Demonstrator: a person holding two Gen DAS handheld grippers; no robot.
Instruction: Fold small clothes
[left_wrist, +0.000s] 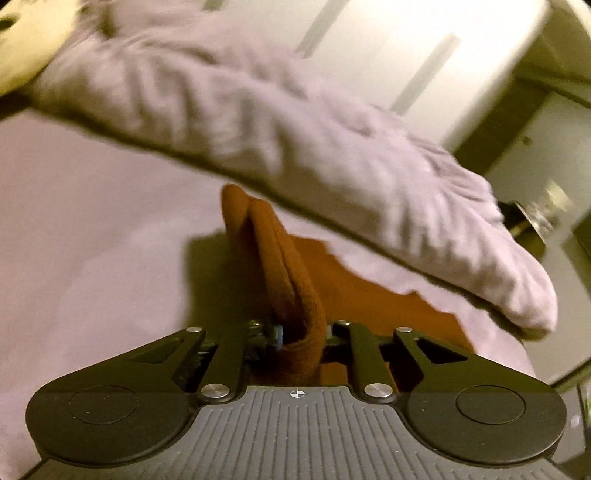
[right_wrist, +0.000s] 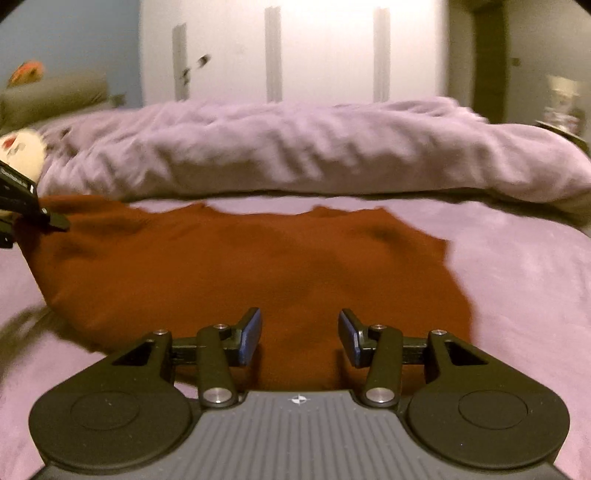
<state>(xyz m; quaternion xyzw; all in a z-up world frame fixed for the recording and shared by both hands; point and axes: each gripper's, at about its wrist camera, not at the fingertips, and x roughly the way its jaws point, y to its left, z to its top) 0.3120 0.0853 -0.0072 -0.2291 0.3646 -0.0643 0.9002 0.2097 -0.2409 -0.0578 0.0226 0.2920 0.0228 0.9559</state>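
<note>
L claw (left_wrist: 300, 332) pinches a fold of the rust-red top (right_wrist: 240, 273). R claw (right_wrist: 300, 334) half open, nothing in it, over top on purple bed (right_wrist: 517, 266).

No readable text, label, brand or number shows in either view. The only sign is a small round crosshair mark on the ribbed grey body of the left gripper (left_wrist: 300, 334) and the same mark on the right gripper (right_wrist: 300, 334).

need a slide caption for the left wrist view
Left gripper pinching a raised fold of the rust-brown garment on the lilac bed sheet, rumpled duvet behind.
</note>
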